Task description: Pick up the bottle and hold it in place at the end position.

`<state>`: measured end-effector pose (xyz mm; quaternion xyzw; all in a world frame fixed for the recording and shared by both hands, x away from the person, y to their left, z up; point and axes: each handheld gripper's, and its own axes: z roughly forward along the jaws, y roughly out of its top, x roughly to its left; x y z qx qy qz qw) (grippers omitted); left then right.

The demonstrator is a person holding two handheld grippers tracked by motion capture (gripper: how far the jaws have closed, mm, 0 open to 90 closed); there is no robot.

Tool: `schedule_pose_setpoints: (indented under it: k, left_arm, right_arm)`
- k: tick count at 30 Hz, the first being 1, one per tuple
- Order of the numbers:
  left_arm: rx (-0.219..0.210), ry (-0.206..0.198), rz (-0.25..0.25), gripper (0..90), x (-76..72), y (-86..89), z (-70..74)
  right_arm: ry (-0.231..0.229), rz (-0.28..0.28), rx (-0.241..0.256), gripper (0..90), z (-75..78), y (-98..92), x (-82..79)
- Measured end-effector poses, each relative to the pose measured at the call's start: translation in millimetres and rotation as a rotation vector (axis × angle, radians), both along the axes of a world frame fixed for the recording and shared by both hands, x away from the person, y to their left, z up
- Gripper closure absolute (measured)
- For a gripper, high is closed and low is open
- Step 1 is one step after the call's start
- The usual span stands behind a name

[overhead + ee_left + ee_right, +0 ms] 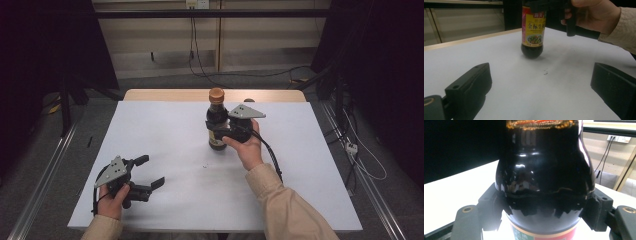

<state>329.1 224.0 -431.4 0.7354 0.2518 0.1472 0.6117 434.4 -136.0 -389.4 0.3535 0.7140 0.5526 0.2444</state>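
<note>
A dark soy sauce bottle (217, 124) with an orange cap and a yellow-red label stands upright on the white table (165, 130), right of centre toward the back. My right gripper (220, 132) is shut on its body from the right, and in the right gripper view the jaws clamp both sides of the glossy bottle (544, 170). My left gripper (151, 171) rests open near the front left corner with nothing between its jaws. In the left gripper view the bottle (533, 30) stands ahead of that gripper (541, 82), with the right hand (594, 12) beside it.
A wooden strip (170, 94) runs along the table's far edge. Cables (200, 65) trail on the floor behind it, and dark frames (65, 95) stand at both sides. A small speck (545, 72) lies on the table surface in front of the bottle.
</note>
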Motion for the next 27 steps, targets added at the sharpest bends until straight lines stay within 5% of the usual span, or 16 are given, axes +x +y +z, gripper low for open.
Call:
schedule_pose_setpoints:
  k: [27]
  left_arm:
    - [0.011,0.004,-0.009,3.1,-0.5,-2.1,-0.4]
  right_arm:
    - [0.020,0.053,0.022,27.7,-9.3,-7.9,5.7]
